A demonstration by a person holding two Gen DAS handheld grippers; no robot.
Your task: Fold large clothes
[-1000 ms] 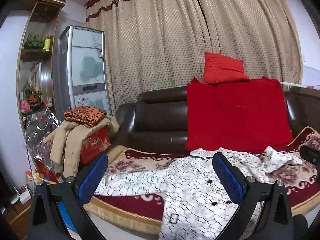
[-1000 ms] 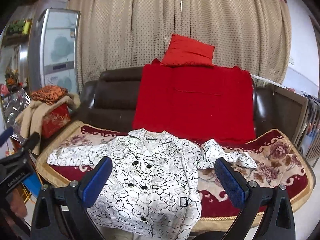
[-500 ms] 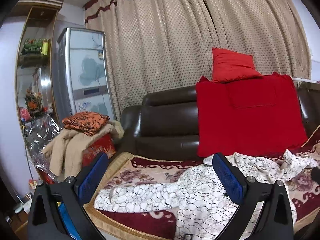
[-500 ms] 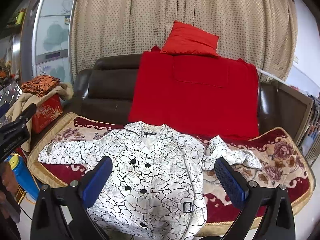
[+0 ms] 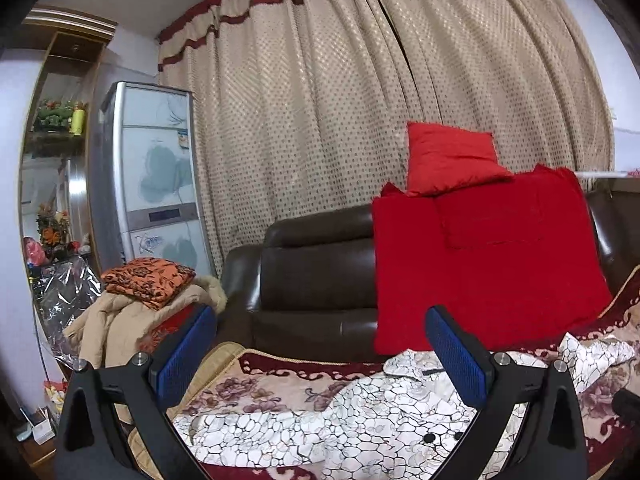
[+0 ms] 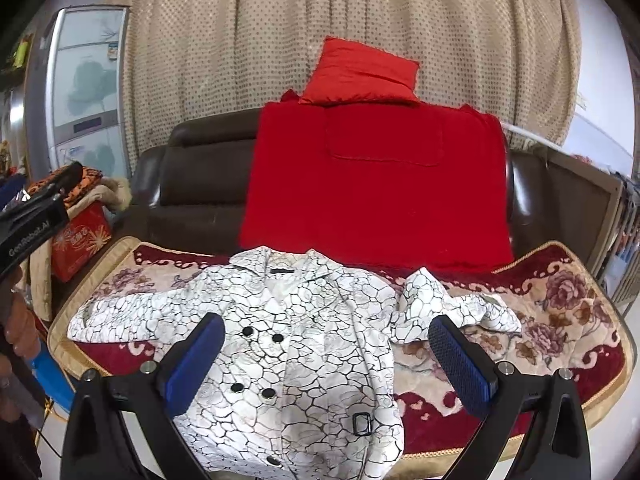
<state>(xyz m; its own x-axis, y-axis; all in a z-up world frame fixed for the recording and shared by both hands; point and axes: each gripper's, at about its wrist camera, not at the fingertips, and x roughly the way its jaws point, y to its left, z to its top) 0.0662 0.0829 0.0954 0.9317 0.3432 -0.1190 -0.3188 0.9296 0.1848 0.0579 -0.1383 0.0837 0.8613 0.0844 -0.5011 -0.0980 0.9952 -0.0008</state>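
Sprawling crackle-print coat (image 6: 288,344), floral seat cover (image 6: 560,320)

Beige curtains (image 5: 320,120) behind brown sofa (image 5: 316,268)

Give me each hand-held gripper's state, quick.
Left hand-held gripper: open, holding nothing.
Right hand-held gripper: open, holding nothing, above the white coat.

White coat's (image 6: 304,344) hem beyond the bottom edge, both views.
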